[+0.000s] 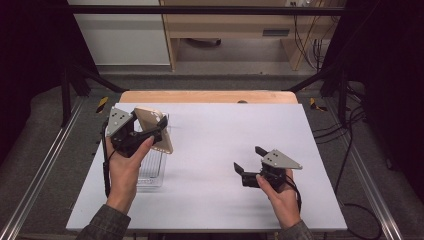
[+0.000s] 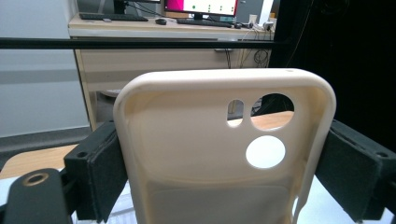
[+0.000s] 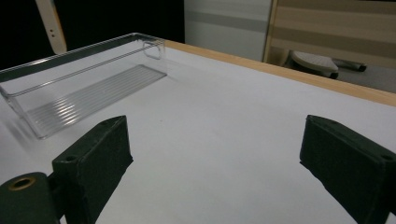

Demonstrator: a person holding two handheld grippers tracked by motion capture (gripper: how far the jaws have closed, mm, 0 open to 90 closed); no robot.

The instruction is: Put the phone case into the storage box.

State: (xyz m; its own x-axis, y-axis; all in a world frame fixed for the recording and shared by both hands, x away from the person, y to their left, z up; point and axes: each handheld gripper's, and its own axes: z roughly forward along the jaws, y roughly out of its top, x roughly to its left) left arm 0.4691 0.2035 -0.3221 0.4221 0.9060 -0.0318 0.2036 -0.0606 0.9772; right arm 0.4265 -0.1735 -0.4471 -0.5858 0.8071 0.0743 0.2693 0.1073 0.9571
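A cream phone case (image 1: 162,142) with camera cut-outs hangs tilted above the left side of the table, clamped across its width by my left gripper (image 1: 148,131). In the left gripper view the case (image 2: 201,154) stands upright with its inner side facing the camera, and both black pads press its long edges. Below it a clear plastic tray (image 1: 150,172) lies on the white table top (image 1: 215,135). My right gripper (image 1: 249,159) rests low at the right of the table, open, with nothing between its pads (image 3: 93,158).
In the right gripper view the clear tray (image 3: 70,51) lies lengthwise at the left, with nothing in the part I see. A wooden strip (image 1: 207,96) borders the table's far edge. Black frame bars and cables stand on both sides.
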